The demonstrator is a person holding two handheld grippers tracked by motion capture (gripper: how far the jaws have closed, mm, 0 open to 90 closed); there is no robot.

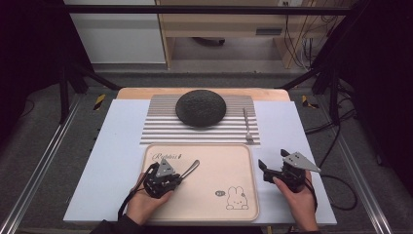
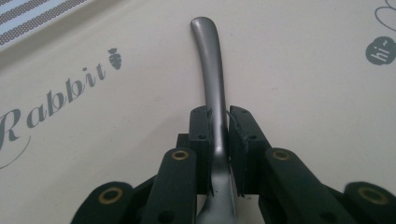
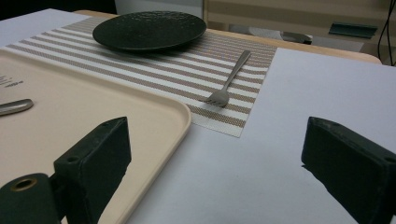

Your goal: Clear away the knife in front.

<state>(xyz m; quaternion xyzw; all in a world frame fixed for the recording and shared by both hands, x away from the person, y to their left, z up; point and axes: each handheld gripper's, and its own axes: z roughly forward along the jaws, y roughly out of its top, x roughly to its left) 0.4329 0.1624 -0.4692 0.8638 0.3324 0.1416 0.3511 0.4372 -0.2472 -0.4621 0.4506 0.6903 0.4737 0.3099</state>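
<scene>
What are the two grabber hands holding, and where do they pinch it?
The left gripper pinches a metal utensil partway along its handle, above the tray. The right gripper is open, holding nothing.

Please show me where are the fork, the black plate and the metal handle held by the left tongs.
fork (image 3: pixel 229 79), right gripper view, middle of its handle.
black plate (image 1: pixel 200 108), high view, centre of its dark surface.
metal handle (image 2: pixel 210 70), left gripper view, bare part beyond the left tongs (image 2: pixel 218 114).

The plate sits on the placemat (fork to its right), behind the tray.
</scene>
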